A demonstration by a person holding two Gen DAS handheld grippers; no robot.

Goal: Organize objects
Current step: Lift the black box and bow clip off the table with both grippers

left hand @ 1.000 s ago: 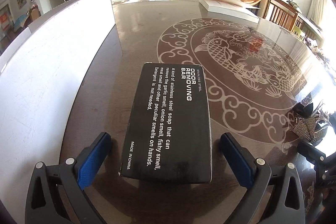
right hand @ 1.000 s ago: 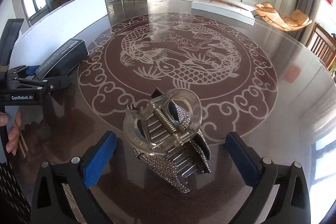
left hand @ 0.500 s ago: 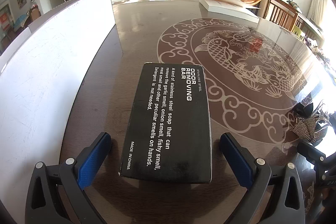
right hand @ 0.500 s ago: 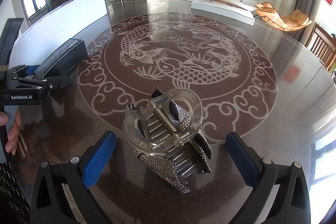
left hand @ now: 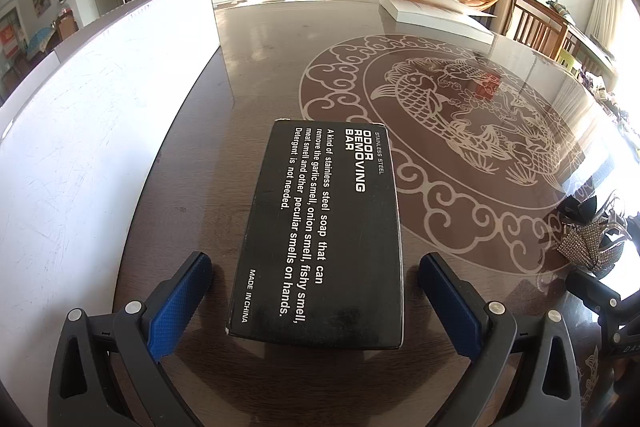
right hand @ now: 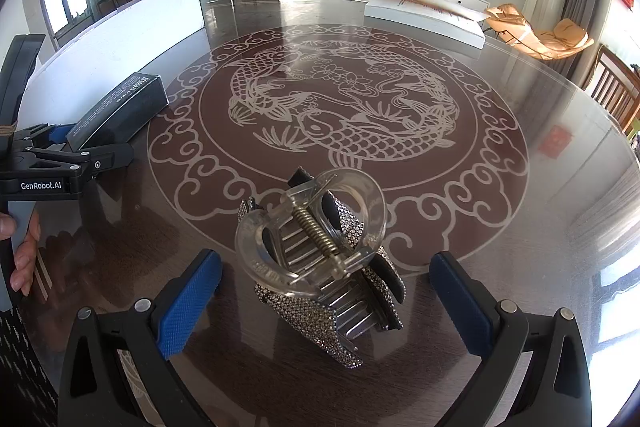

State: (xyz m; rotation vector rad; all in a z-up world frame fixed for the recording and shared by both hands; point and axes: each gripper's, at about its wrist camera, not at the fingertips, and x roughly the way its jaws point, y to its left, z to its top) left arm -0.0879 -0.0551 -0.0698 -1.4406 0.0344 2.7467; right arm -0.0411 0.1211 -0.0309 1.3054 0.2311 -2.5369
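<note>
A black box point(left hand: 320, 231) printed "ODOR REMOVING BAR" lies flat on the dark glass table. My left gripper point(left hand: 316, 303) is open, its blue pads on either side of the box's near end without touching it. A rhinestone hair claw clip point(right hand: 320, 267) with a clear handle and metal spring rests on the table between the open fingers of my right gripper point(right hand: 326, 303), with gaps on both sides. The clip point(left hand: 588, 235) also shows at the right edge of the left wrist view. The box point(right hand: 116, 111) and left gripper body point(right hand: 52, 163) appear at the left of the right wrist view.
A long white upright board point(left hand: 100, 99) runs along the table's left side beside the box. A white flat box point(right hand: 424, 13) lies at the far end of the table. A hand point(right hand: 24, 255) holds the left gripper. Wooden chairs point(left hand: 540, 27) stand beyond the right edge.
</note>
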